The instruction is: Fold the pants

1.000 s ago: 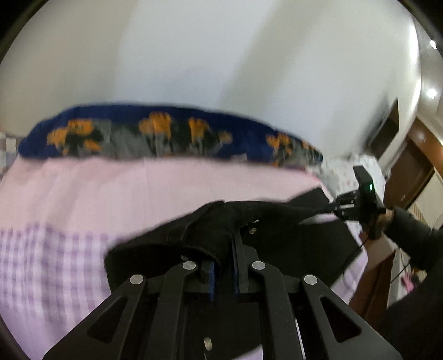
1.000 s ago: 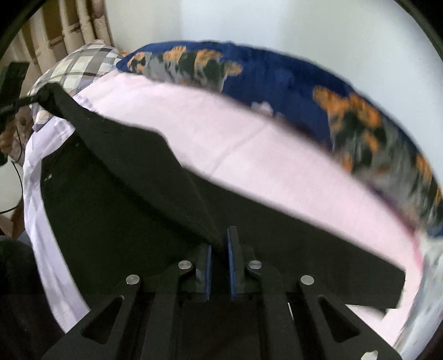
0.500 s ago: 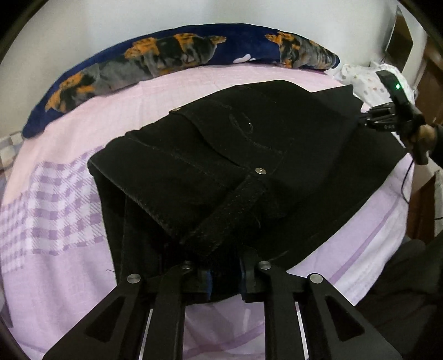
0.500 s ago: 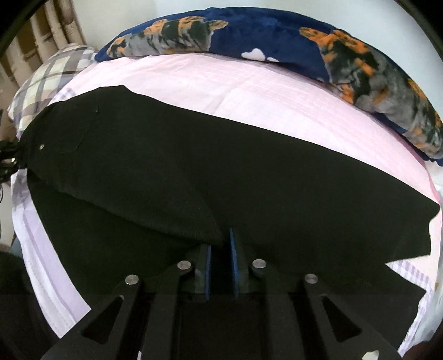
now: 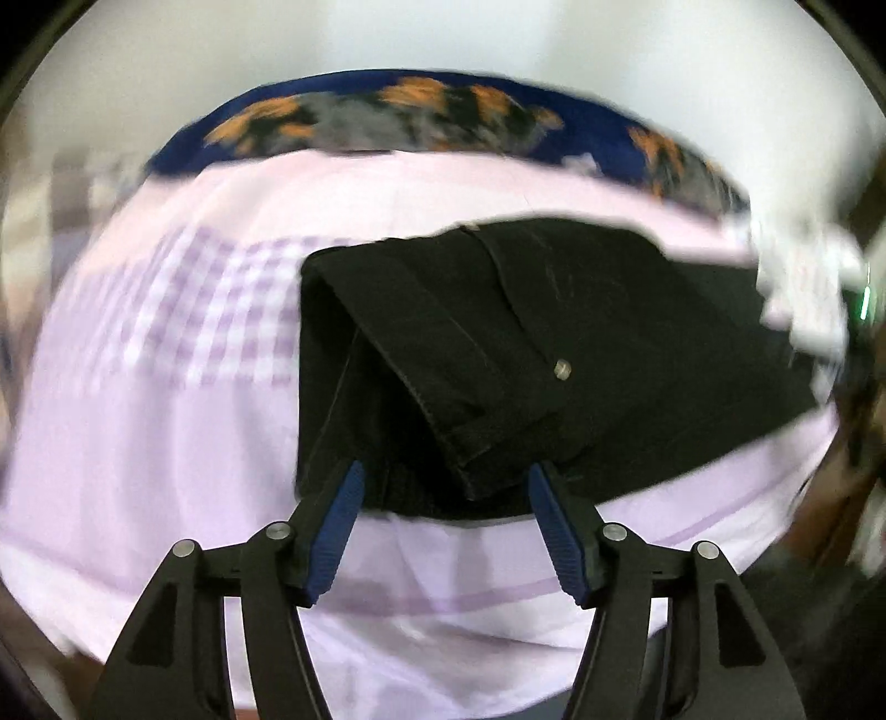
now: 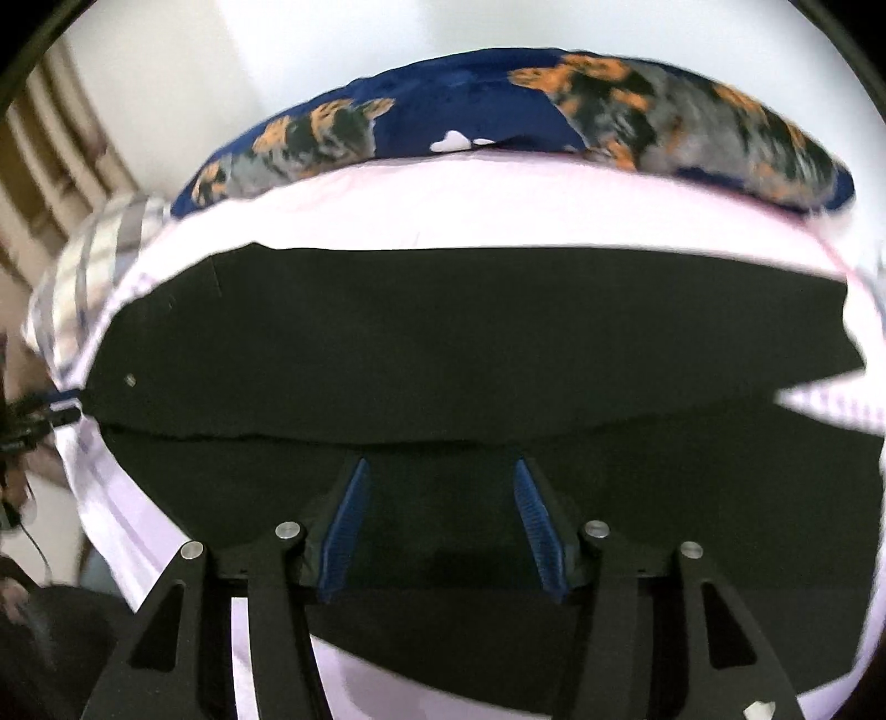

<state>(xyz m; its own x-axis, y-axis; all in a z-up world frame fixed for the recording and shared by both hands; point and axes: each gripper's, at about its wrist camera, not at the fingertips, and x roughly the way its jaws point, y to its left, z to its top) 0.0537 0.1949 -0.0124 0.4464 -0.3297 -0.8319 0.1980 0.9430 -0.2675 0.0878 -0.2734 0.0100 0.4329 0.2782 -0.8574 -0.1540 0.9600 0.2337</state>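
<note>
— Where are the pants?

— The black pants (image 5: 554, 354) lie on the bed (image 5: 166, 443), on the pink sheet with purple checks. They are folded over, one half on top of the other. In the left wrist view the waist end is near the tongs, and a small silver button (image 5: 561, 368) shows on it.

— What are the left tongs doing?

— The left tongs (image 5: 443, 487) are spread wide and grip nothing. Their blue pads (image 5: 338, 526) sit on either side of the waist end — just in front of the cloth. I cannot tell if they touch it.

— And the right tongs?

— The right tongs (image 6: 440, 482) are spread wide too, with nothing in them. They are over the long edge of the pants (image 6: 470, 343), and the dark cloth fills the space between the blue pads (image 6: 534, 526).

— What else is there?

— A dark blue blanket (image 6: 498, 116) with orange and grey patches lies along the far side of the bed, by the white wall (image 5: 443, 33). A checked pillow (image 6: 94, 249) is at the left end in the right wrist view. The picture is blurry at the edges.
</note>
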